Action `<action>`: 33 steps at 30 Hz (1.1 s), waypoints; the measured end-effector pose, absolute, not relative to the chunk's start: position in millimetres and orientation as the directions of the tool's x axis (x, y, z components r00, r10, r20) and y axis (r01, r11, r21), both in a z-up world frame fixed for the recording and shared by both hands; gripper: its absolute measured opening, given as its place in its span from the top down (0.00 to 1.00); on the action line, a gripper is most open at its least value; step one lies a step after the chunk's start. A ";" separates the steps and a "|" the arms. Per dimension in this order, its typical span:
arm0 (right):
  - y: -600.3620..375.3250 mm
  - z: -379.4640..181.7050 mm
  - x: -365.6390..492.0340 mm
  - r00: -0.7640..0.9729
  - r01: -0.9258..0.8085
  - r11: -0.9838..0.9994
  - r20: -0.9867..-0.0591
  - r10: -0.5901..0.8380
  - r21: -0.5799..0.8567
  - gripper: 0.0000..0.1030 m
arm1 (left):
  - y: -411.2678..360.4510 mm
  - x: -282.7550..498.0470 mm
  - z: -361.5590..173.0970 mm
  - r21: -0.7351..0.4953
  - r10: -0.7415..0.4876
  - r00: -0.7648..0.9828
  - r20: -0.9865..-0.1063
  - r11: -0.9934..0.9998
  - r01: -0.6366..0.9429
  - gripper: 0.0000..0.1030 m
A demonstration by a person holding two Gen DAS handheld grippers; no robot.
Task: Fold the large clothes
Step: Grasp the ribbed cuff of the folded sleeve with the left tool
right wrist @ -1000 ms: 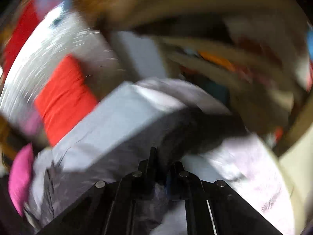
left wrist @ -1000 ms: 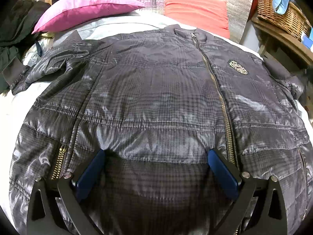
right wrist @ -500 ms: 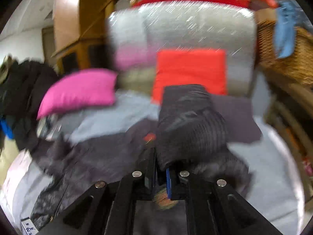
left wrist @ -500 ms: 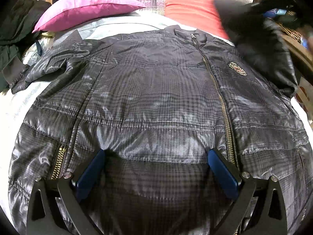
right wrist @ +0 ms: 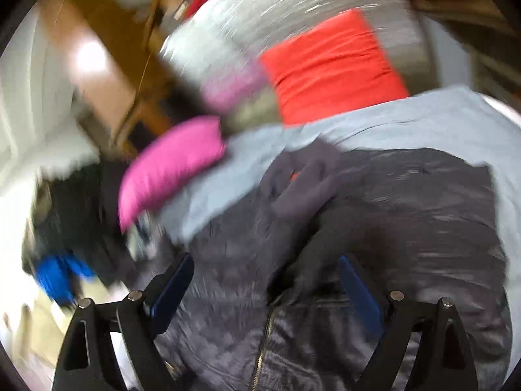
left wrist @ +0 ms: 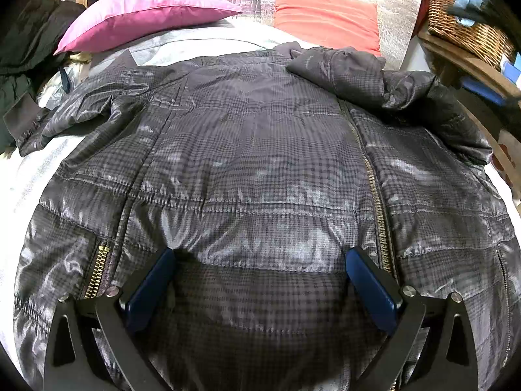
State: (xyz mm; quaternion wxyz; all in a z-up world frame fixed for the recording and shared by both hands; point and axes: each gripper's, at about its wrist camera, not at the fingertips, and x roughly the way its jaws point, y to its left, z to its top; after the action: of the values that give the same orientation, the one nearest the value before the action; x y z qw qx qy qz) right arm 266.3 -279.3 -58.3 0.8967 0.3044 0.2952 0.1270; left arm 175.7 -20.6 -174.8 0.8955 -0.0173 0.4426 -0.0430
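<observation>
A dark quilted jacket (left wrist: 260, 169) lies front up and zipped on the bed. Its right sleeve (left wrist: 390, 97) is folded in across the upper chest, up to the collar. The left sleeve (left wrist: 65, 117) still spreads out to the side. My left gripper (left wrist: 260, 260) is open, its blue pads (left wrist: 156, 280) set wide apart on the fabric near the hem. In the blurred right wrist view my right gripper (right wrist: 265, 267) is opening over the jacket (right wrist: 407, 202). The dark sleeve (right wrist: 325, 238) lies loose between its jaws, and the pads do not press on it.
A pink pillow (left wrist: 140, 13) and an orange-red cushion (left wrist: 325, 16) lean at the head of the bed. To the right, a wicker basket (left wrist: 465, 29) sits on a wooden shelf. Dark clothes (left wrist: 22, 52) are heaped at the left. Pale sheet (left wrist: 29, 176) shows beside the jacket.
The right gripper carried the right sleeve in from the side onto the jacket's chest, then opened and let it go. The sleeve now covers the chest badge. The left gripper stayed put.
</observation>
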 end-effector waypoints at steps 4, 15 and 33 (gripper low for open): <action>-341.0 -93.7 264.4 0.820 0.105 0.638 -0.429 0.379 0.763 0.09 | -21.2 175.8 -174.6 -0.065 -0.089 0.604 -0.792 0.996 0.061 0.00; -365.0 -163.1 249.9 0.830 -0.038 0.489 -0.245 0.500 0.871 0.09 | -40.0 205.5 -103.6 -0.007 -0.052 0.588 -0.807 0.997 0.078 0.00; -350.8 -169.6 252.0 0.844 -0.086 0.546 -0.229 0.484 0.833 0.09 | -126.3 358.3 -98.4 0.288 0.163 0.579 -0.799 0.949 0.130 0.74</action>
State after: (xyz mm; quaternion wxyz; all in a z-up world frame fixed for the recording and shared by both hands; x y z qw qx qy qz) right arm 252.0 -350.8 -169.6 0.8504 0.4461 0.2228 0.1677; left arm 358.3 -126.3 -98.4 0.8740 0.1598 0.4588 0.0093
